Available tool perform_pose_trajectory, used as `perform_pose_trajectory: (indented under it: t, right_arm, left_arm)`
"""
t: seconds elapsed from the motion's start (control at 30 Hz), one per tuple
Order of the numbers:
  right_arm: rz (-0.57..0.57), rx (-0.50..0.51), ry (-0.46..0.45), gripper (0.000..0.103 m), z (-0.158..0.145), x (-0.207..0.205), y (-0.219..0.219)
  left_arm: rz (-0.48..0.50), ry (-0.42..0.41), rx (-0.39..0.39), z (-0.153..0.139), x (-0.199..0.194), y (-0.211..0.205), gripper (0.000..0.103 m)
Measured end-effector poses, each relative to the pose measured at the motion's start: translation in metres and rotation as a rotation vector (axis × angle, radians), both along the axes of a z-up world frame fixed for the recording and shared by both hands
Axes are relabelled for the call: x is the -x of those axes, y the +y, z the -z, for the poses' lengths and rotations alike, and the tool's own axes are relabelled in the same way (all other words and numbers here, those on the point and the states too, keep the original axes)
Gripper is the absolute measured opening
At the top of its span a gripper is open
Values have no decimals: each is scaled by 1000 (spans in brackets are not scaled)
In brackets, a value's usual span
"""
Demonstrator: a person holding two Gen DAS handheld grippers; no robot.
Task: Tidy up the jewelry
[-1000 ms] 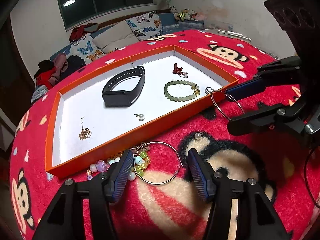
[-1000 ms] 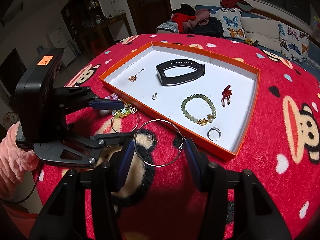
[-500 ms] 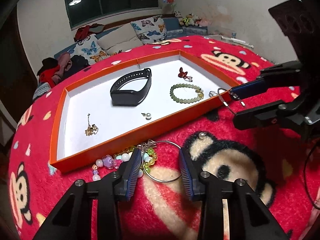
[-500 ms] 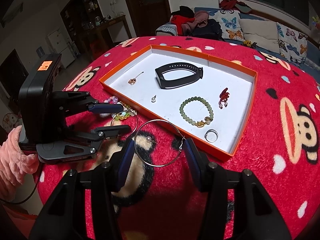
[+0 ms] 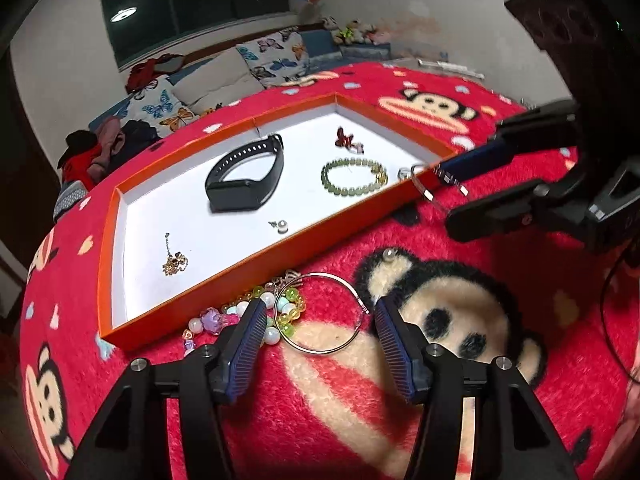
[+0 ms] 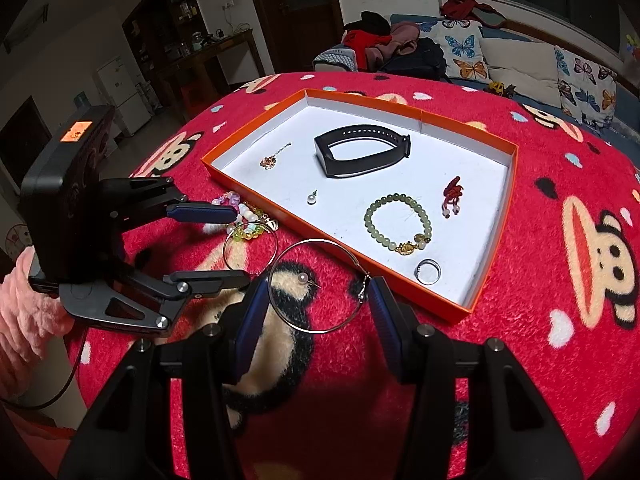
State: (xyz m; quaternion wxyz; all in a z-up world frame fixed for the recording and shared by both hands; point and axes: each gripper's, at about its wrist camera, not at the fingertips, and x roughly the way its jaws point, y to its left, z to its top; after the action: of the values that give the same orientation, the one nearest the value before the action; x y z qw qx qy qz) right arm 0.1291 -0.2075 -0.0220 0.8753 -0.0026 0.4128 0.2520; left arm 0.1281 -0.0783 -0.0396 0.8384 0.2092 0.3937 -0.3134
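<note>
Left gripper (image 5: 318, 332) spread wide over small hoop (image 5: 320, 313) on red tabletop (image 5: 520, 280). Right gripper (image 6: 314, 312) clamped on large hoop (image 6: 318, 286), orange tray (image 6: 256, 190) just ahead, pearl stud (image 6: 303, 278) lying beneath the ring.

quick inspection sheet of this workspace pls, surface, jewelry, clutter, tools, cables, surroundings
surface: red monkey-print blanket, fuzzy, under everything
job's things: orange tray holds black band, green bead bracelet, silver ring, red charm, pearl stud, gold pendant; outside it on the blanket lie small hoop, bead string, loose pearl
clutter: nothing seen
grippers: left tool open, fingers either side of the small hoop; right tool shut on large hoop, which spans its fingers
cables: black cable trailing from the left tool
surroundings: sofa with butterfly cushions, clothes pile
</note>
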Motion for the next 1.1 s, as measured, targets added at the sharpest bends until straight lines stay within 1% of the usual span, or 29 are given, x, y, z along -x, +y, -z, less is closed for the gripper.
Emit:
perform_pose_trajectory:
  t: [0.13, 0.2, 0.27, 0.33, 0.4, 0.43, 0.6, 0.8, 0.97, 1.1]
  right_arm:
    - [2, 2, -2, 52, 0, 0, 0]
    - [5, 3, -1, 52, 1, -1, 0]
    - [8, 1, 0, 52, 2, -2, 0]
    - [8, -1, -1, 52, 1, -2, 0]
    - [8, 3, -4, 52, 0, -1, 0]
    - [7, 4, -4, 52, 0, -1, 0]
    - [13, 2, -13, 52, -3, -2, -2]
    - [22, 5, -36, 52, -9, -15, -2]
    - [37, 18, -45, 52, -9, -32, 0]
    - [36, 13, -38, 52, -8, -31, 0]
  left_arm:
    - [40, -13, -25, 4, -1, -1, 60]
    - [45, -17, -26, 5, -2, -1, 53]
    - [37, -21, -20, 5, -3, 0, 52]
    - [20, -21, 2, 4, -3, 3, 49]
    - [4, -25, 14, 2, -4, 6, 41]
    - [-6, -20, 22, 2, -5, 8, 40]
    - [-22, -4, 57, -4, -3, 14, 40]
    - [-55, -13, 90, -17, -5, 18, 41]
    - [-59, -19, 88, -18, -4, 22, 41]
    - [-55, -20, 76, -14, 1, 27, 41]
